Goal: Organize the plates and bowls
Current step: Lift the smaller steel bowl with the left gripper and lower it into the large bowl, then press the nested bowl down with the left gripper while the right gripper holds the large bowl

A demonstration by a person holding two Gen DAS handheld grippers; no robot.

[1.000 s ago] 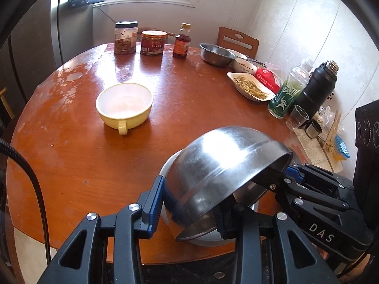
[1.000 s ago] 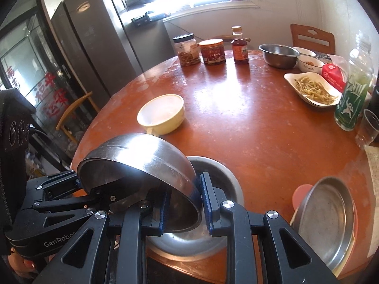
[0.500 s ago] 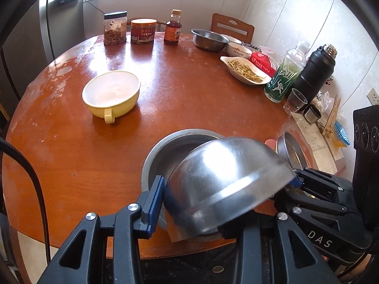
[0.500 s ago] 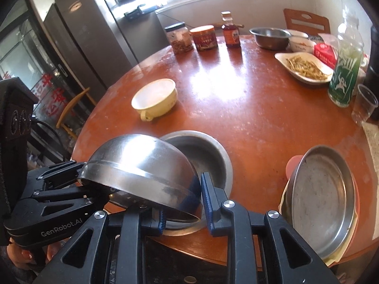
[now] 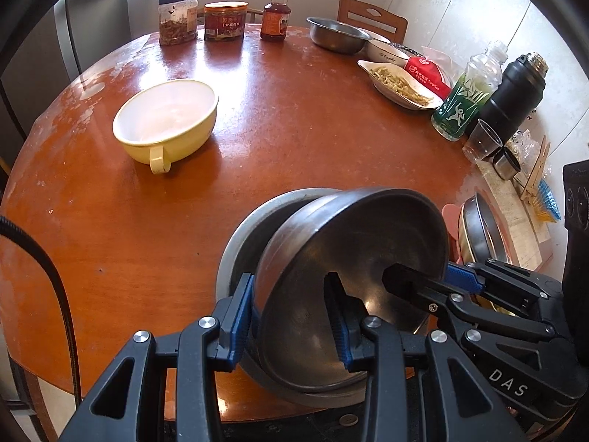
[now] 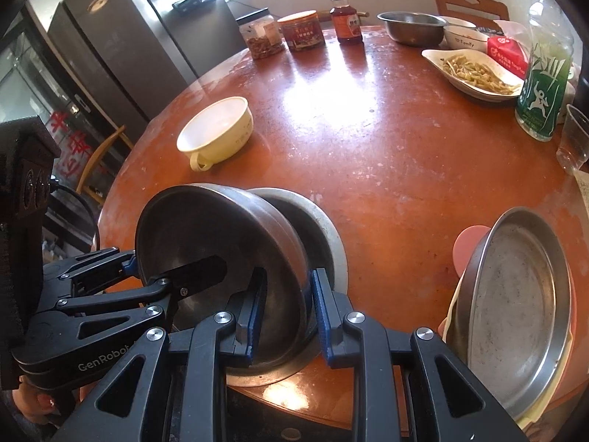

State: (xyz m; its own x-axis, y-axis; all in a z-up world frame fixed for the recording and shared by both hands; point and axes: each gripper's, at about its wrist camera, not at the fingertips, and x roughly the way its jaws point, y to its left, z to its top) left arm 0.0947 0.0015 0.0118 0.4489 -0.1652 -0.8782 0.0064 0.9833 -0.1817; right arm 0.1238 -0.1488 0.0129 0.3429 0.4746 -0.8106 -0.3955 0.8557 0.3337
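At the near edge of the round reddish-brown wooden tabletop [image 5: 294,118], a dark round stainless-steel bowl [image 5: 353,276] is held tilted, its open side turned toward the cameras and its lower part sitting inside a wider, paler steel bowl [image 5: 243,243] that rests on the wood. Both claws grip this tilted bowl by its rim: the left claw [image 5: 291,316] has one blue-padded finger against the outer wall and the other inside, closed onto the metal on the left side, and the right claw [image 6: 287,309] pinches the opposite side the same way, its blue pads pressed to either face of the wall. Just to the right, at the tabletop's edge, a shallow round steel plate [image 6: 515,316] leans on a pink disc and a pale plate beneath it. Farther out on the left sits a pale yellow ceramic bowl with a small handle [image 5: 165,121], upright and well apart from the steel bowls. Along the far rim stand a clear jar with a black lid [image 5: 177,18], a red-labelled jar [image 5: 224,21] and an amber bottle [image 5: 275,18]; to the right are another steel bowl [image 5: 337,35], a white dish of pale shredded food [image 5: 401,84], a green-labelled plastic bottle [image 5: 465,99] and a black flask [image 5: 511,99].
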